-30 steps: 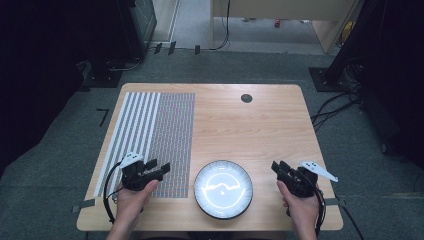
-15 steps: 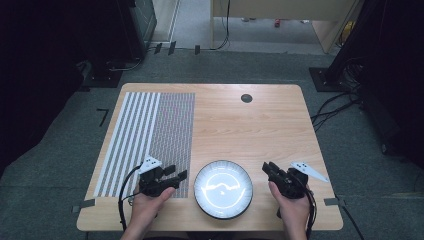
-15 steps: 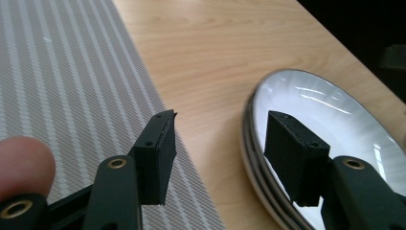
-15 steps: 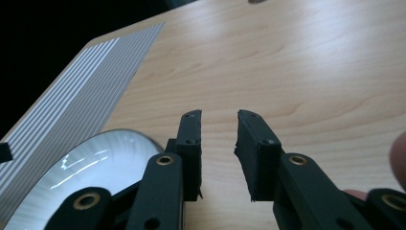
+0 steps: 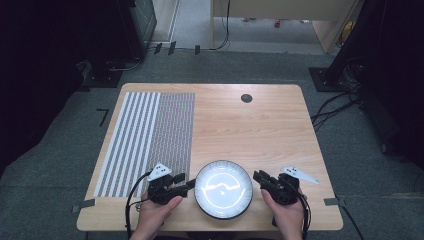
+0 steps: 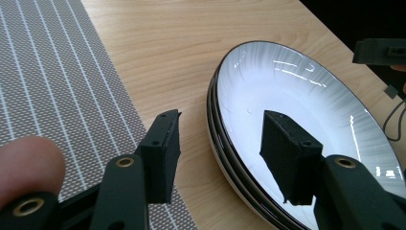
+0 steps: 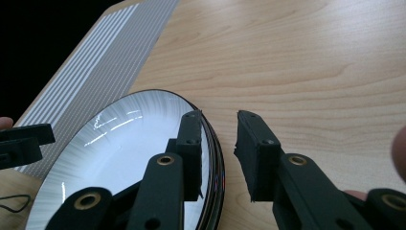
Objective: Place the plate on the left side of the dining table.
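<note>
Plate (image 5: 223,189) rim between open fingers

A light wooden table (image 5: 260,125) stands on grey carpet (image 5: 65,150); a striped placemat (image 5: 150,135) covers its left side, with dark equipment (image 5: 135,25) and cables (image 5: 330,107) around it.

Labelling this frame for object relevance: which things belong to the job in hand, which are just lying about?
In the job:
- stacked plates, white with dark rims
- left gripper, open, jaws astride the stack's rim
- right gripper, open, jaws astride the opposite rim

Lying about:
- striped placemat, left part of the table
- small dark round disc near the far edge
</note>
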The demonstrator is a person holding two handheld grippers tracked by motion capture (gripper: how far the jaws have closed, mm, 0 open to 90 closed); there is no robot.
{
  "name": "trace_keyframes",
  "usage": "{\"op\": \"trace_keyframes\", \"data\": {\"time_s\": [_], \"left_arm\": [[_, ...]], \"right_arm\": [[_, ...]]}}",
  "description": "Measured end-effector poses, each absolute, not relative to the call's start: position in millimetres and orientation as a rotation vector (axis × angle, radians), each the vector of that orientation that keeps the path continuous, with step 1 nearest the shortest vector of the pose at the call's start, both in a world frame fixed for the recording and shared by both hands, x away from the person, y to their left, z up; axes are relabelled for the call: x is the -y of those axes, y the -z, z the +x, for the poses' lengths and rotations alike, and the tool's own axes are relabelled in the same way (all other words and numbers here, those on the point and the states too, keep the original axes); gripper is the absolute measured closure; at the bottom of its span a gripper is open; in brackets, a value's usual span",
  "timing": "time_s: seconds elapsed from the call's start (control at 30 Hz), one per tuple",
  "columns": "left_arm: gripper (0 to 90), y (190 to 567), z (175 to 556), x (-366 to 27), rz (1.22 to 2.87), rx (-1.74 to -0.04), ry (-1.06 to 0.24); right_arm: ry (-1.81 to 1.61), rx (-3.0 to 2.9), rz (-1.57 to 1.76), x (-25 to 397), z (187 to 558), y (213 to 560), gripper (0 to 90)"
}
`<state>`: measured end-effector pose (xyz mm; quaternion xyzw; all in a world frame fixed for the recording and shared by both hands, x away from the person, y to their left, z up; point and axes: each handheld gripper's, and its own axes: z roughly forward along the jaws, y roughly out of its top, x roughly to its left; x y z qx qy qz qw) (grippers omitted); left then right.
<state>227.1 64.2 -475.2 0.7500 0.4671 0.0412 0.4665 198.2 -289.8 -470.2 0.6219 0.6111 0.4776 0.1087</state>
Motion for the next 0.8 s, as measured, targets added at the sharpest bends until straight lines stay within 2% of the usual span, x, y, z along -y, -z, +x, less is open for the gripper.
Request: {"op": "trace_keyframes", "data": {"time_s": [0.8], "left_arm": [[56.8,485,220,-43,1.939,-1.102,-0.107]], "right_arm": [[-1.308,-1.921,1.832,272,200,484,72.4]]}}
